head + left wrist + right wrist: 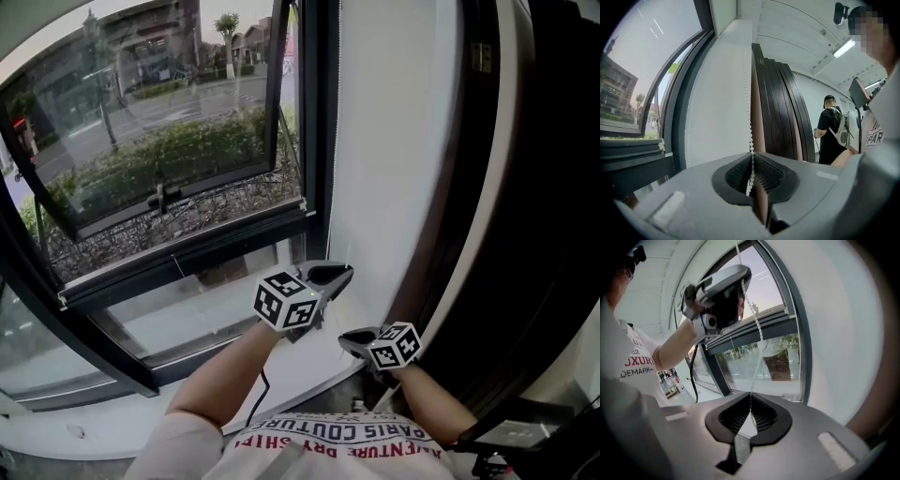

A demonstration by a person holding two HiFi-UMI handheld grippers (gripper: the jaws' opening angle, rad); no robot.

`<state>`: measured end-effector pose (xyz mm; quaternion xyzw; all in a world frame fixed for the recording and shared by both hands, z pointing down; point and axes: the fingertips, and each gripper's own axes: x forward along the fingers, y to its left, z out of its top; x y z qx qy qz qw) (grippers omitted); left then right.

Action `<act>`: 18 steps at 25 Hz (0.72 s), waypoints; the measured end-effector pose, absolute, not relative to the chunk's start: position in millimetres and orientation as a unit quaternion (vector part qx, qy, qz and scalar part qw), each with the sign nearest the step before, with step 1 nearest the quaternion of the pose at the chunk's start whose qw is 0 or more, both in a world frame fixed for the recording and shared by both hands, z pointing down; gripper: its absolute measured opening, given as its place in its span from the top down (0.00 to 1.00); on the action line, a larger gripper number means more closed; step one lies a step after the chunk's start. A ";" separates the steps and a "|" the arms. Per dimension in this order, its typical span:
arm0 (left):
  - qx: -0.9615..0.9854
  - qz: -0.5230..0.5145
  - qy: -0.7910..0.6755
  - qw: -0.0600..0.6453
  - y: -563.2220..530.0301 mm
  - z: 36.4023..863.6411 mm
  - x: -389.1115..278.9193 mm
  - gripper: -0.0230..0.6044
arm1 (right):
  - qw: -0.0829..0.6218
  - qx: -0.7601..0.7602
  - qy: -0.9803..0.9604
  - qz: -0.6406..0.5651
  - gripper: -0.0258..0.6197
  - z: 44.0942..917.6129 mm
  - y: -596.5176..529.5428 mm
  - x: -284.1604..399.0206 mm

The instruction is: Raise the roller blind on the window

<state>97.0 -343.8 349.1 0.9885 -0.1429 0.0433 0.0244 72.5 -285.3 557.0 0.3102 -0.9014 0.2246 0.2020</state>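
The large dark-framed window (187,244) is seen on the left, with its tilted pane uncovered and the street visible through it. To its right, the white fabric roller blind (394,141) is judged to be still down. The narrow pane is covered by it from the top of the head view to near the sill. The raising is therefore thought to be only at its beginning, with nearly the whole travel left. The bottom edge of the blind cannot be made out exactly.

The left tool (339,273) is held farther and higher on the chain, the right tool (349,337) nearer and lower. Both are just beside the blind's left edge. Each is closed narrowly on the thin white bead chain (751,117), which is seen running up from between the jaws in both gripper views. More pulls on this chain are expected to be needed.

On the white T-shirt (328,441), red print is seen. "PARIS COUTURE" can be read upside down in the head view, and the fragments "UXUR" and "DEMARK" in the right gripper view. No brand is found on the tools or on the blind.
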 end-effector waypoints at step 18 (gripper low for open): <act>0.992 0.037 -0.116 0.026 -311.5 344.2 95.0 0.93 | 0.030 0.316 -0.948 0.017 0.76 239.5 -311.9 107.6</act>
